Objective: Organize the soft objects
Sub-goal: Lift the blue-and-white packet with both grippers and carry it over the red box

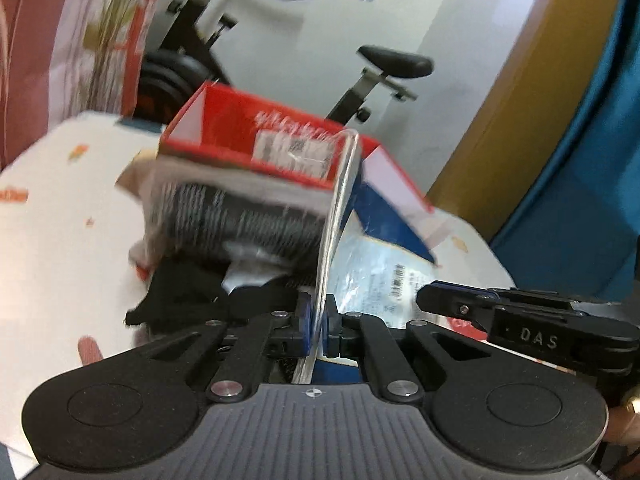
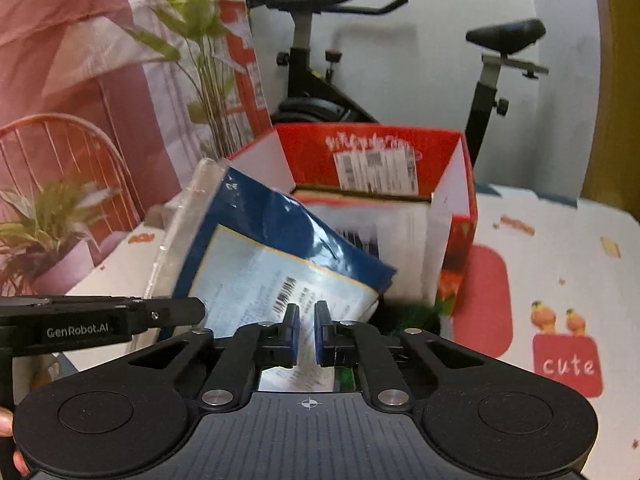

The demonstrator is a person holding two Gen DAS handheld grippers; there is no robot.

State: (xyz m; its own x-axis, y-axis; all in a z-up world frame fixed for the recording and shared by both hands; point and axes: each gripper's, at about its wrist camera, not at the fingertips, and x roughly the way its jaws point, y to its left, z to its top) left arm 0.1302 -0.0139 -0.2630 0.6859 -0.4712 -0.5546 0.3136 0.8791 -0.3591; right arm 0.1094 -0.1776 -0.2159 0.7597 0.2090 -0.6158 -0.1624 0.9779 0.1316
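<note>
Left wrist view: my left claw pinches the clear glossy edge of a flat blue plastic packet, leaning against the red cardboard box. My right claw is closed, empty, over its crinkly label.

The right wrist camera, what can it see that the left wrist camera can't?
Only the right wrist view shows the potted plant, the wire chair and the "cute" print on the table cover. Only the left wrist view shows the left hand-held gripper shut on the packet's clear edge, and black fabric. Both show the red box, the blue packet and the exercise bike.
</note>
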